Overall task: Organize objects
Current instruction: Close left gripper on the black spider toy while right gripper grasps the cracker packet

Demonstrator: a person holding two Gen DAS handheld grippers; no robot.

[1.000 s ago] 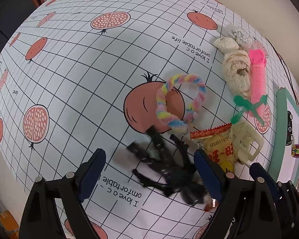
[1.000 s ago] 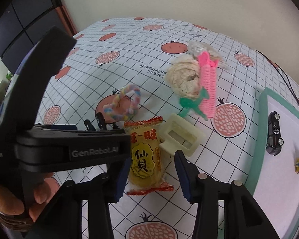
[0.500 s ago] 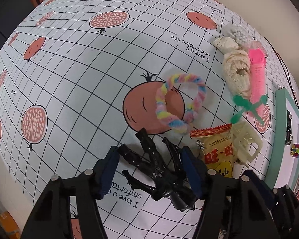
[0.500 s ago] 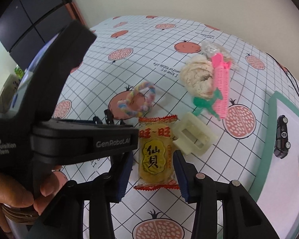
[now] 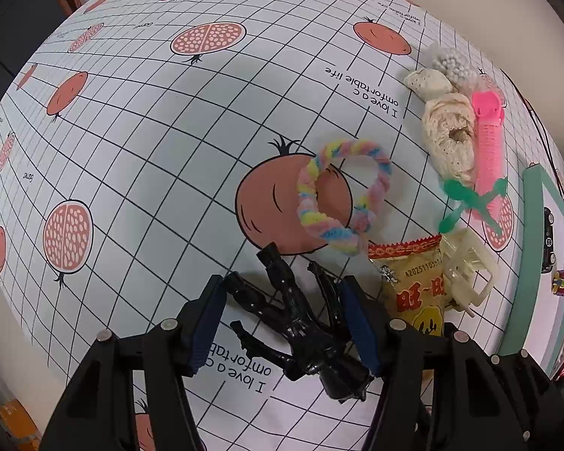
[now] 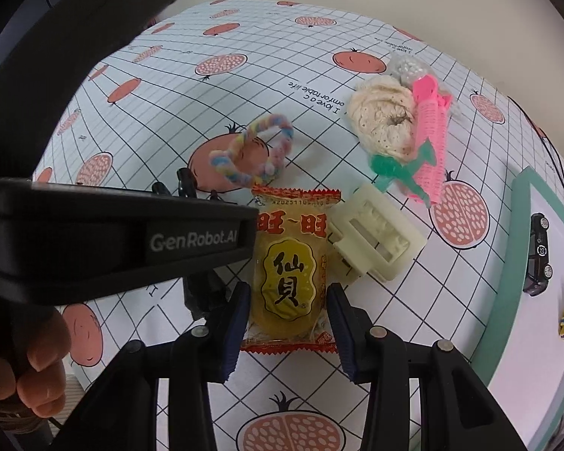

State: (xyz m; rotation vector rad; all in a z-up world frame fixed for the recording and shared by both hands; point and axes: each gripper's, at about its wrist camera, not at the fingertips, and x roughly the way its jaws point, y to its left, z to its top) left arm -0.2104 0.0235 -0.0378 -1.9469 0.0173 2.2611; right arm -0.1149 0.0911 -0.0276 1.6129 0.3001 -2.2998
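While the right gripper [image 6: 288, 329] brackets the yellow snack packet [image 6: 290, 268] printed "仙貝", its narrowly parted pads just beside the wrapper's edges, the left gripper [image 5: 284, 325] closes its pads against a black toy figure [image 5: 300, 323]. "GenRobot.AI" marks the left gripper's body. Both items lie on a tablecloth [image 5: 139, 150] reading "I love a comfortable life", near a pastel ring [image 5: 340, 195].

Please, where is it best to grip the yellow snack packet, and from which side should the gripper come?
Grip the snack packet across its narrow width at the puffed middle, coming from its near, lower end as the right gripper does. Its long sides are free there; the cream hair claw crowds the far right corner.
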